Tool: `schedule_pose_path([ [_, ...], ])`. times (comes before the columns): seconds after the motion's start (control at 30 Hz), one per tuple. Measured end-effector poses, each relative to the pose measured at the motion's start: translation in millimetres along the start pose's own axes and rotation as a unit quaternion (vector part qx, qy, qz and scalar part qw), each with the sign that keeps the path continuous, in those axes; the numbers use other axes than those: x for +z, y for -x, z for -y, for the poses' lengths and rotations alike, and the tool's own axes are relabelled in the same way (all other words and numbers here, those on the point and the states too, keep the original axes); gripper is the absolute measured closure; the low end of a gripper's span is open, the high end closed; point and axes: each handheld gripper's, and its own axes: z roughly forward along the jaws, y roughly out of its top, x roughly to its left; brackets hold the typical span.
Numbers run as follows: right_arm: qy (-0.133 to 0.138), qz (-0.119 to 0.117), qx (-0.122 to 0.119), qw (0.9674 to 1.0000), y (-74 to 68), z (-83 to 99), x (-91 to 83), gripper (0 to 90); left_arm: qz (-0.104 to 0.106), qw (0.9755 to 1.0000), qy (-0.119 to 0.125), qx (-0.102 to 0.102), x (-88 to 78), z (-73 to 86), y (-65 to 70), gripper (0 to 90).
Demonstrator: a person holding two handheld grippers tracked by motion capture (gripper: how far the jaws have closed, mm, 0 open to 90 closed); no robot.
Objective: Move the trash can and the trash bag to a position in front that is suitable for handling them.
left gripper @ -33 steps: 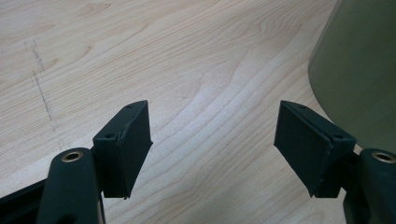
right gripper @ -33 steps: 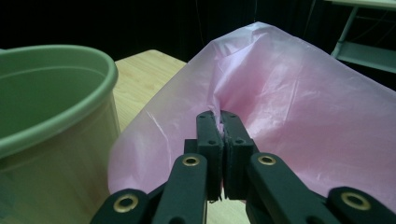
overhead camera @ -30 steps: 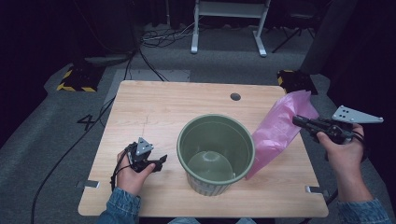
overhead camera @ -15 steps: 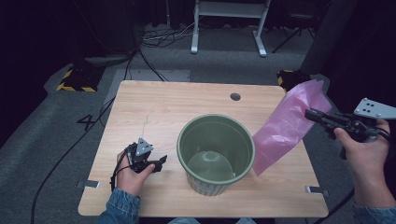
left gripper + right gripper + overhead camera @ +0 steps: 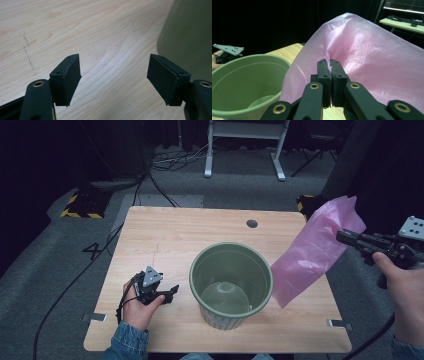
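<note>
Counter (image 5: 165,235): pale wood, mostly bare.

Green bin (image 5: 231,285): near front edge, right of centre, upright, mouth open, empty. Rigid plastic, likely light; could tip or slide if nudged.

Pink bag (image 5: 315,251): thin film, hangs slanted over right edge, just beside bin, lower corner at counter. Very light, limp, slippery, tears easily; judged best taken at mouth edge, pinching gathered fold.

Right claw (image 5: 330,65): clamped on bunched film near bag's top.

Left claw (image 5: 113,75): jaws wide, nothing between, low over counter near front-left corner, beside bin wall.
</note>
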Motion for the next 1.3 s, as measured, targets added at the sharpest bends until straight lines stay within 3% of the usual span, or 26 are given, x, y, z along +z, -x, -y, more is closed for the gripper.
schedule_pose_path([
  [0.53, 0.019, 0.0, -0.019, 0.9996, -4.4, -49.4, -10.5, 88.4, -0.009, 0.9999, -0.004, -0.006, -8.3, 7.4, -2.8, 26.9],
  [0.8, 0.037, -0.019, -0.019, 0.9989, -10.3, -73.2, 0.2, 88.4, -0.009, 0.9999, -0.005, -0.011, -7.1, 8.2, -4.2, 26.9],
  [1.3, 0.053, -0.055, -0.04, 0.9963, -42.5, -113.9, 27.2, 88.4, -0.005, 1.0, -0.006, -0.006, -4.9, 7.2, -4.1, 26.9],
])
